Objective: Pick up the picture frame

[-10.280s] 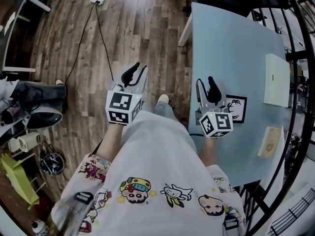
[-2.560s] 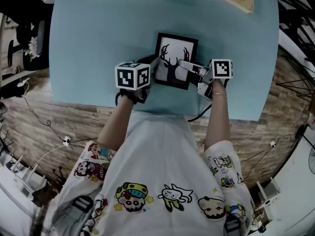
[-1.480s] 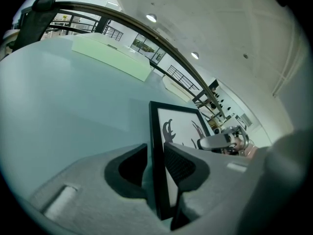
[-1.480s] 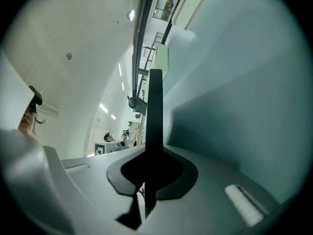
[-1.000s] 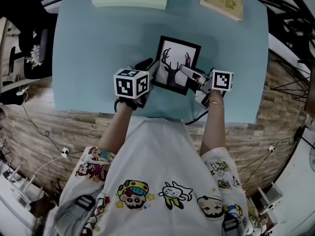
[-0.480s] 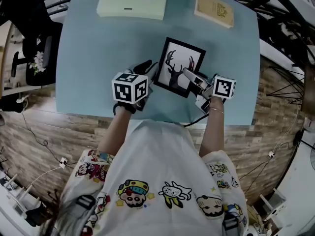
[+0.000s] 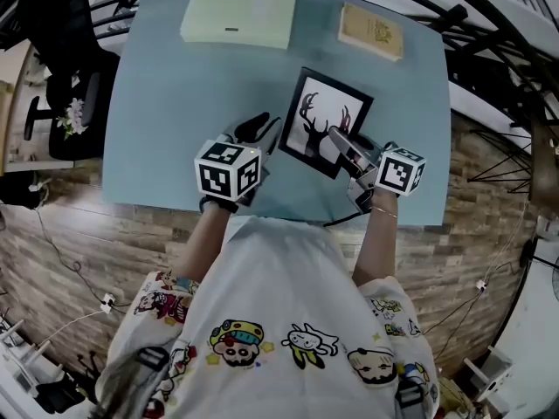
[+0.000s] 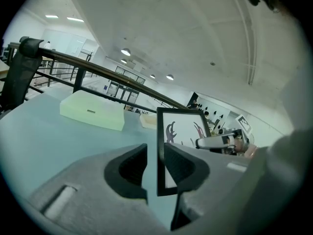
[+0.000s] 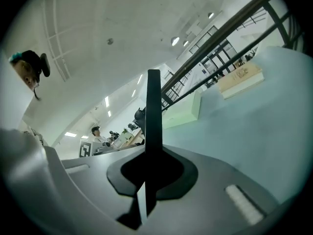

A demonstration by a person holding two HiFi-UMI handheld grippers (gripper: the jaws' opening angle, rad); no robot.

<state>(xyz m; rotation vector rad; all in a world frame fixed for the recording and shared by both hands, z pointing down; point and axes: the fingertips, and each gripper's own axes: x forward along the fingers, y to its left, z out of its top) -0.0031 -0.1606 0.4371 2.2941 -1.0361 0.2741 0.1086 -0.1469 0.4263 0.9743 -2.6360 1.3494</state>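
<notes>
The picture frame (image 7: 325, 122), black-rimmed with an antler print, was held up on edge over the middle of the light blue table (image 7: 157, 103), its lower corner clear of the top. The right gripper (image 7: 334, 135) was clamped tight on its near right rim. The left gripper (image 7: 262, 132) stood narrow around the left rim, one pad against it and a sliver of gap at the other. Farther back on the table lay a pale green box (image 7: 240, 23) and a tan book (image 7: 371, 31). A black railing (image 7: 489, 24) ran behind, wooden floor (image 7: 52, 234) lay below, and ceiling lights (image 8: 126, 52) shone overhead.
</notes>
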